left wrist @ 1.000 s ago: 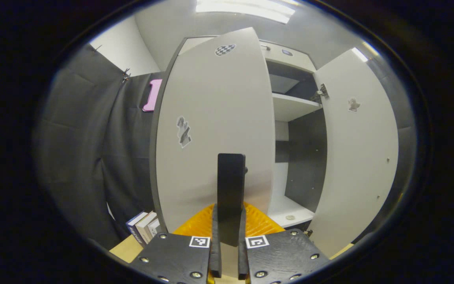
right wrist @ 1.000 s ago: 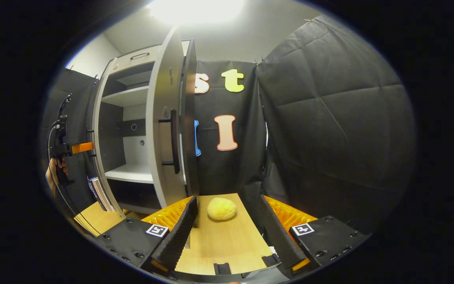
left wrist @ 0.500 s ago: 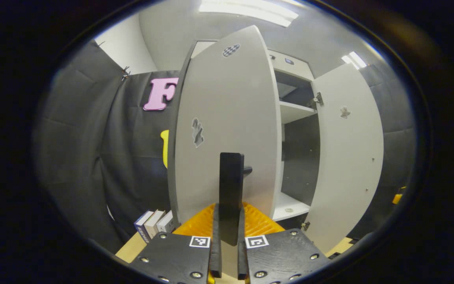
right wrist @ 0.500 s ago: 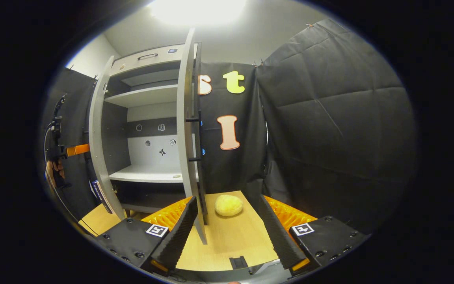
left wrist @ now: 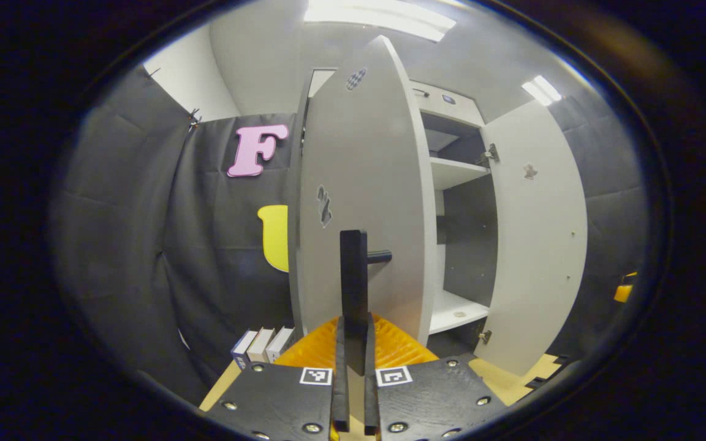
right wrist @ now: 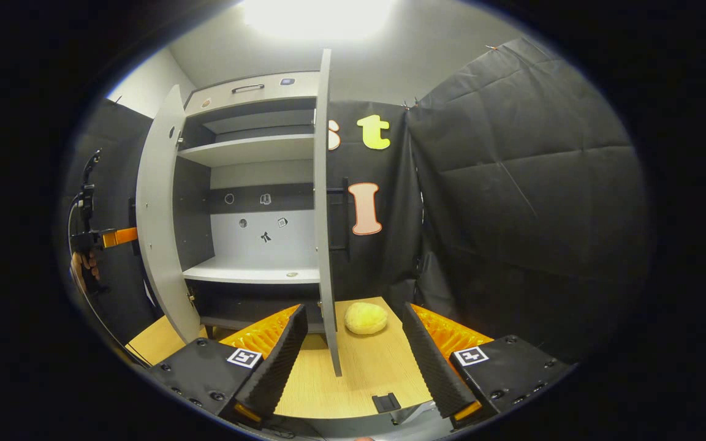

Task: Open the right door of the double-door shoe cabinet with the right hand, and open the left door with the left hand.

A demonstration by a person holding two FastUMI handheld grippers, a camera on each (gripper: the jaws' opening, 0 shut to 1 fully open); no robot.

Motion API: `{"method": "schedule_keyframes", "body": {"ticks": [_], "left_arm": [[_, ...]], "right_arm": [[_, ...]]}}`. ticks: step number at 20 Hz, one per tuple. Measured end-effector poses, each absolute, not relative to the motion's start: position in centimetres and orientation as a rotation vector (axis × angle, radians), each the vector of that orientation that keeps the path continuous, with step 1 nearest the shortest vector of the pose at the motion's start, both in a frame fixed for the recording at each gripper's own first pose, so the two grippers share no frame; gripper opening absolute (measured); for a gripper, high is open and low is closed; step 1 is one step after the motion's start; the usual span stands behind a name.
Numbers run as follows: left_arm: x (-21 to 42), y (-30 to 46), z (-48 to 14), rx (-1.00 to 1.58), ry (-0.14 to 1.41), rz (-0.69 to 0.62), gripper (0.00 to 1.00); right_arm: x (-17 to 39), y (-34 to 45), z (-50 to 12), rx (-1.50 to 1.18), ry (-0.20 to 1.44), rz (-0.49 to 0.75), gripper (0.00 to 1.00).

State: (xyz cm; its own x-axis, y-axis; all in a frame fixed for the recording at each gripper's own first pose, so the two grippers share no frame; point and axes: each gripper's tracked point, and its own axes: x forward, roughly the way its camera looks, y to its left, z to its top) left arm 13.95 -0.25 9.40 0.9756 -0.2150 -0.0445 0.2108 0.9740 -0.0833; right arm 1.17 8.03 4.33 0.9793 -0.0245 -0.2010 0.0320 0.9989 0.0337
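A wooden table (right wrist: 359, 380) ran through the booth. Nearest, the left gripper (left wrist: 353, 361) pinched the black handle (left wrist: 353, 288) of the left door (left wrist: 365, 202), swung wide. The right gripper (right wrist: 353, 361) hung spread, holding nothing, before the edge-on right door (right wrist: 323, 202). A yellow ball (right wrist: 366, 318) lay beyond, beside the shoe cabinet (right wrist: 249, 150).

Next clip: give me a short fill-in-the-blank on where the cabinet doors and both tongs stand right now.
1. The left tongs are shut on the left door's black bar ____.
2. The right tongs stand ____, holding nothing.
3. The white double-door shoe cabinet has ____ doors swung open.
4. The round yellow plush ball lies on the light wooden ____.

Missing words: handle; open; both; table
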Motion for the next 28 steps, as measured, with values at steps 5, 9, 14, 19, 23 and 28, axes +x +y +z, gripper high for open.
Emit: {"method": "schedule_keyframes", "body": {"ticks": [5,9,14,19,23,28], "left_arm": [[13.8,4.0,9.2,-0.108,0.064,-0.163,0.11],[14.7,9.8,8.9,-0.062,0.069,-0.04,0.07],[13.6,9.3,8.5,-0.146,0.068,-0.105,0.02],[9.6,9.6,9.6,-0.116,0.029,-0.077,0.02],[5.2,10.4,11.3,-0.105,-0.022,-0.005,0.04],[-0.2,8.4,11.8,-0.048,-0.034,0.025,0.24]], "right_arm": [[-0.1,9.9,4.8,0.023,0.194,-0.023,0.98],[-0.3,10.4,5.3,0.009,0.191,-0.018,0.98],[-1.1,12.2,6.0,-0.003,0.184,-0.006,0.98],[-1.3,12.9,6.9,-0.006,0.156,0.026,0.98],[-0.8,13.0,7.5,0.005,0.142,0.064,0.98],[-1.0,11.9,7.7,-0.007,0.136,0.106,0.98]]}}
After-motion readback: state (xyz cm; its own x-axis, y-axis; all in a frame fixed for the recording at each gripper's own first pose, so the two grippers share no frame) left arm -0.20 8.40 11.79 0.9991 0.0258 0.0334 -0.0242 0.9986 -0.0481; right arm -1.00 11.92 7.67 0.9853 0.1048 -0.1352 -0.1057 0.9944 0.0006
